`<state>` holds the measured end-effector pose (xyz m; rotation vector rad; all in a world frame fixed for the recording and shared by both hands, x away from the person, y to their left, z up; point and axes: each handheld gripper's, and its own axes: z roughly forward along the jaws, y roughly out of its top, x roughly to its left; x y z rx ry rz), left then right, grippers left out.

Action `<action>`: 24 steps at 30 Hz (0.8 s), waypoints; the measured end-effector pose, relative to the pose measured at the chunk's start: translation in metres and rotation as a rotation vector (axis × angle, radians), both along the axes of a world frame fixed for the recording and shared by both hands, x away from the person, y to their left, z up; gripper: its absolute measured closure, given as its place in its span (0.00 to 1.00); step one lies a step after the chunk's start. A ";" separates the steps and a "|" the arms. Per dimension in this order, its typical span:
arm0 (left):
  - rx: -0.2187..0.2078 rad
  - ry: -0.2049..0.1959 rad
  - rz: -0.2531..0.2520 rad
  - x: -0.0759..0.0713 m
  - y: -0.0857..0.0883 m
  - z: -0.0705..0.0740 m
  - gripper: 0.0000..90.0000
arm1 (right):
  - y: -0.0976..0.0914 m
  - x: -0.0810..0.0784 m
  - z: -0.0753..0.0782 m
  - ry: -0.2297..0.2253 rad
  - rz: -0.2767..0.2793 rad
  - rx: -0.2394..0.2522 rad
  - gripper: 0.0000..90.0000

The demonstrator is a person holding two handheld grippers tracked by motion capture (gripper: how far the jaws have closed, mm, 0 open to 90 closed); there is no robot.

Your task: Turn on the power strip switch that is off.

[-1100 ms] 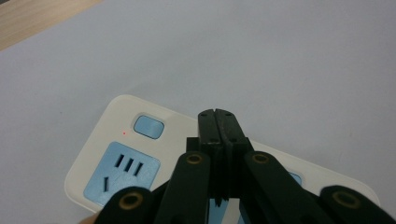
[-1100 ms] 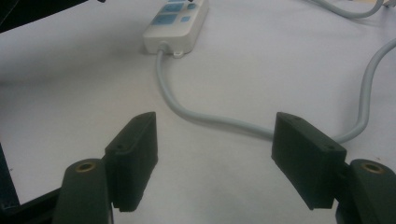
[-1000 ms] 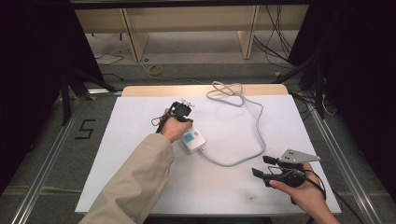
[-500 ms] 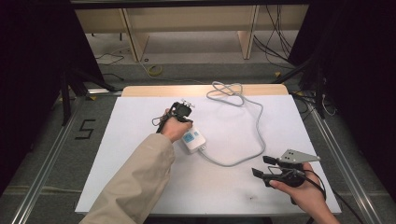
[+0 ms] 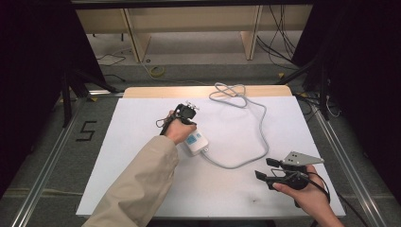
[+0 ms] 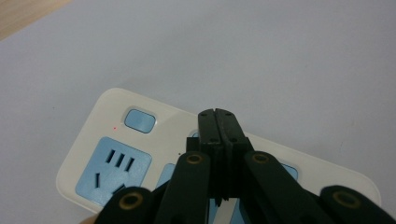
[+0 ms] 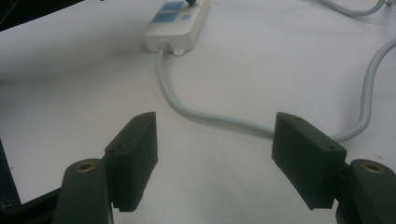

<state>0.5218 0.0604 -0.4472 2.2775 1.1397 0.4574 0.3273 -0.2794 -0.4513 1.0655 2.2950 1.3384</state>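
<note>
A white power strip point(image 5: 196, 142) with blue sockets lies mid-table on the white sheet point(image 5: 127, 161). Its grey cable point(image 5: 261, 127) curves right and back to a loose coil point(image 5: 229, 90). My left gripper point(image 6: 218, 115) is shut with nothing between its jaws, and its tips point down at the strip's top face point(image 6: 93, 126) beside a blue button point(image 6: 139, 120); I cannot tell if they touch. Its black body point(image 5: 184, 112) rises behind the hand. My right gripper point(image 5: 264, 169) rests open at the front right, holding nothing. Past the right gripper point(image 7: 217, 140) lie the cable point(image 7: 210, 116) and the strip point(image 7: 175, 23).
The table's wooden edge point(image 5: 203, 91) shows at the back, with shelf frames and loose floor cables beyond. Metal rails run along both sides. A "5" mark point(image 5: 86, 131) lies on the floor at the left.
</note>
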 end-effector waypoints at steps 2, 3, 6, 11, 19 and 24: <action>0.012 -0.007 0.006 0.000 0.000 0.000 1.00 | 0.000 0.000 0.000 0.000 0.000 0.000 0.35; 0.034 -0.023 0.014 0.000 0.001 0.000 1.00 | 0.000 0.000 0.000 0.000 0.000 0.000 0.35; 0.053 -0.019 0.017 0.003 0.006 -0.001 1.00 | 0.000 0.000 0.000 0.000 0.000 0.001 0.35; 0.028 -0.009 0.007 0.003 0.010 -0.001 1.00 | 0.000 0.001 0.000 0.003 0.004 -0.004 0.35; 0.000 -0.014 0.006 0.003 0.006 0.000 1.00 | 0.000 0.001 0.000 0.004 0.002 -0.003 0.35; 0.003 -0.013 0.011 0.003 0.004 0.000 1.00 | 0.000 0.000 0.000 0.004 0.003 -0.003 0.35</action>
